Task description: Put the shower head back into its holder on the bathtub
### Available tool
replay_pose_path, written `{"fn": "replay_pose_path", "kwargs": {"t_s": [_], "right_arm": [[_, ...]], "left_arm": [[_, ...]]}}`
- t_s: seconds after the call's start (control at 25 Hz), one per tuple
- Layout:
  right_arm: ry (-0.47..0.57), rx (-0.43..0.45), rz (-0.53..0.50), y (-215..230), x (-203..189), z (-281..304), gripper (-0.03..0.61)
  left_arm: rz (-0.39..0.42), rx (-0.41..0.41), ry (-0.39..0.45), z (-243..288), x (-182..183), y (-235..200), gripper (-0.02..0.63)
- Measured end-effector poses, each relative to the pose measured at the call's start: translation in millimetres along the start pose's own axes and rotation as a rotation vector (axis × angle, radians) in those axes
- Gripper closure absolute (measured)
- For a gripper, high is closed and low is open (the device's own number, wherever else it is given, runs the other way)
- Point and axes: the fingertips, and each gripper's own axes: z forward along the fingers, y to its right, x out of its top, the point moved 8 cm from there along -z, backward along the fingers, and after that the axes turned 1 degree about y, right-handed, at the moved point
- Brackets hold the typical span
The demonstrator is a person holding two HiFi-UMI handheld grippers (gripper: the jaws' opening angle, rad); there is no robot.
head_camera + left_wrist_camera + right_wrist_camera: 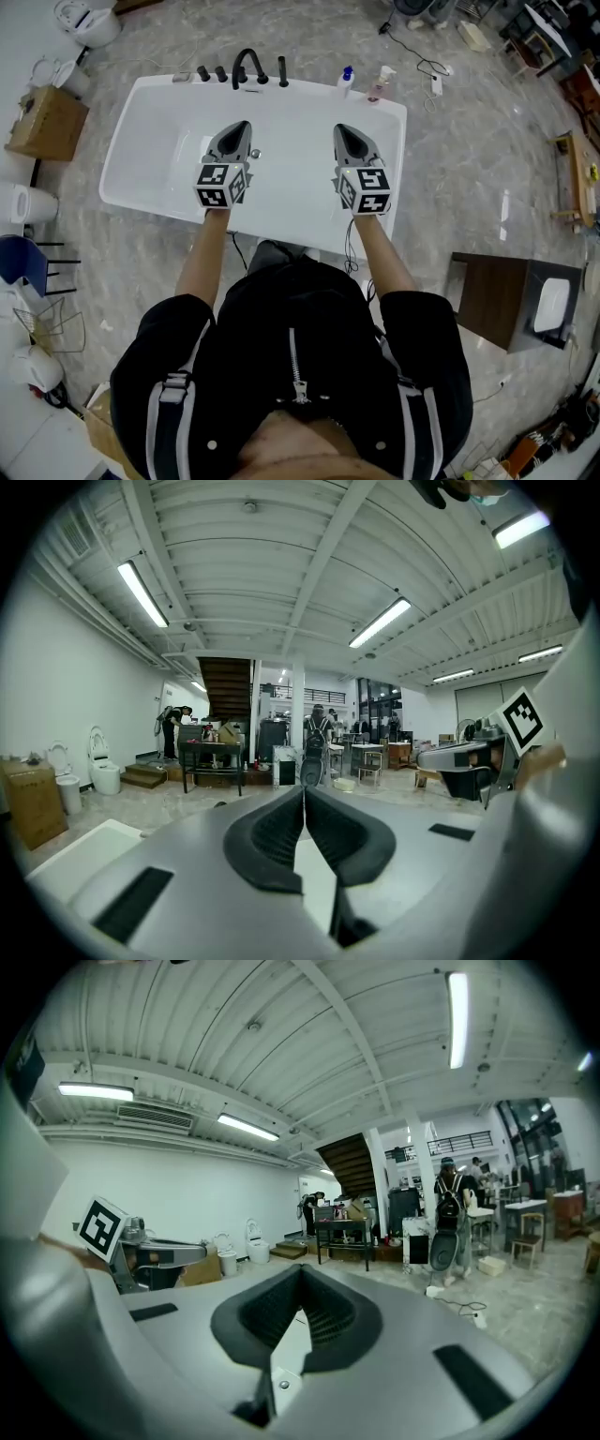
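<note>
Head view: left gripper (242, 128) and right gripper (343, 130) jaws together, nothing held, over bathtub (127, 141).
Shower head: can't single out among black fittings (242, 70), far rim.
Risk: clamping wrong fitting, target unidentified.

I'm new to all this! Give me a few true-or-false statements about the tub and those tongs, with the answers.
1. The left tongs and right tongs are both shut and empty. True.
2. The bathtub is black. False: it is white.
3. A blue-capped bottle and a pink bottle stand on the tub's far right corner. True.
4. The cardboard box sits to the right of the tub. False: in the head view it sits to the tub's left.
</note>
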Motion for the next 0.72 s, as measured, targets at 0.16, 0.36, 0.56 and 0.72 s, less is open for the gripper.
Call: {"fn": "replay_pose_path", "kwargs": {"t_s": [0.16,0.36,0.56,0.72], "right_arm": [[0.000,0.007,-0.001,1,-1,-4,0.571],[-0.002,0.012,0.003,6,-4,-8,0.571],[-0.007,0.014,0.009,6,-7,-8,0.571],[-0.008,0.015,0.009,5,-7,-10,0.571]], "left_arm": [[-0.012,0.007,-0.007,-2,-4,3,0.586],[-0.019,0.006,-0.012,-1,-7,11,0.586],[-0.023,0.007,-0.020,-2,-11,12,0.586],[-0.027,0.008,-0.026,-3,-15,14,0.586]]}}
